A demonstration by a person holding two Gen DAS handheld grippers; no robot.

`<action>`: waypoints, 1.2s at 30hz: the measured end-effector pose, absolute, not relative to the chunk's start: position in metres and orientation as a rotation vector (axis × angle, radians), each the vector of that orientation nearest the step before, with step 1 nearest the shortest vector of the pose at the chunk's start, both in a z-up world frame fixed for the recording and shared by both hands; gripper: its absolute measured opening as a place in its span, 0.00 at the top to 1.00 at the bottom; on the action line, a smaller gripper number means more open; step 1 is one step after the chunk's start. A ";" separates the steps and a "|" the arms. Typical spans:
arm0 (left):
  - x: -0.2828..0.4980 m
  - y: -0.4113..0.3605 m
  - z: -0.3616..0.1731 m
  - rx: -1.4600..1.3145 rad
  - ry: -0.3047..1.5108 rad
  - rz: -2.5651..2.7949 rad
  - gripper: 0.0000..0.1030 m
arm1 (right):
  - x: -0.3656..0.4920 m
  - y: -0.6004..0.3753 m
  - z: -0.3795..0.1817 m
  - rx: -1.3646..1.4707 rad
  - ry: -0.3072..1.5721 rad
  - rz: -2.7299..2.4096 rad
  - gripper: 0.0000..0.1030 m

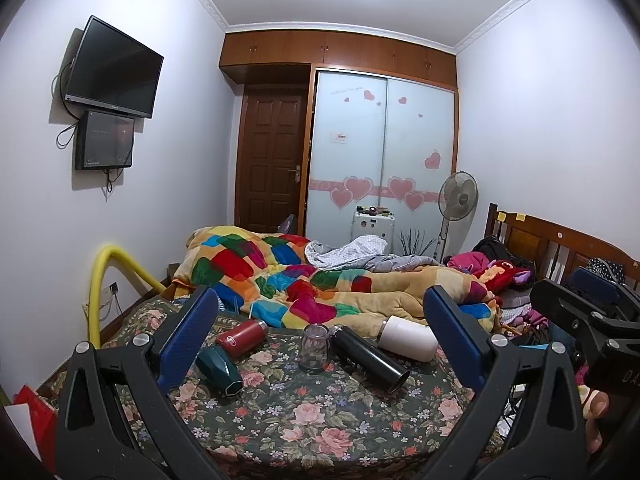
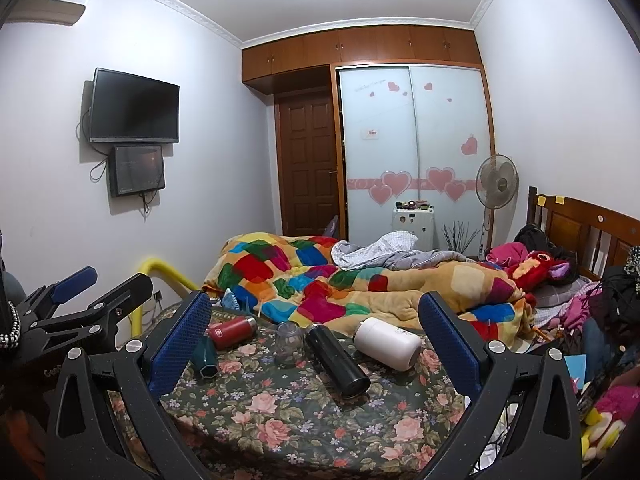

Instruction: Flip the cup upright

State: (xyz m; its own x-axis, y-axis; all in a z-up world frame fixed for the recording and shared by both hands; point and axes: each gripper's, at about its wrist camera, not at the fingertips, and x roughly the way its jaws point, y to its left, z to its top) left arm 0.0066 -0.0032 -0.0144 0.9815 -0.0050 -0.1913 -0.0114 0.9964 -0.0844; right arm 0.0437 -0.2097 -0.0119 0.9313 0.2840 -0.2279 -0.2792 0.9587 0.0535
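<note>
Holding both claws wide, left gripper (image 1: 316, 344) and right gripper (image 2: 316, 340), I see the clear cup (image 1: 314, 346) standing beside the black flask (image 1: 370, 360). Only my right view shows the air conditioner (image 2: 52, 10).

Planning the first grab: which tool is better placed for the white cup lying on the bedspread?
Probably right. In the right wrist view the white cup lies closer to the open right tool; in the left wrist view it lies beside the left tool's right finger.
</note>
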 end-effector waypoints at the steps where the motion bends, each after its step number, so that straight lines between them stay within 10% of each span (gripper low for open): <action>1: 0.006 -0.003 -0.015 -0.086 0.192 0.002 0.00 | 0.043 -0.210 -0.012 0.021 0.236 0.289 0.00; 36: 0.009 -0.001 -0.015 -0.086 0.189 0.003 0.00 | 0.041 -0.206 -0.010 0.014 0.232 0.292 0.00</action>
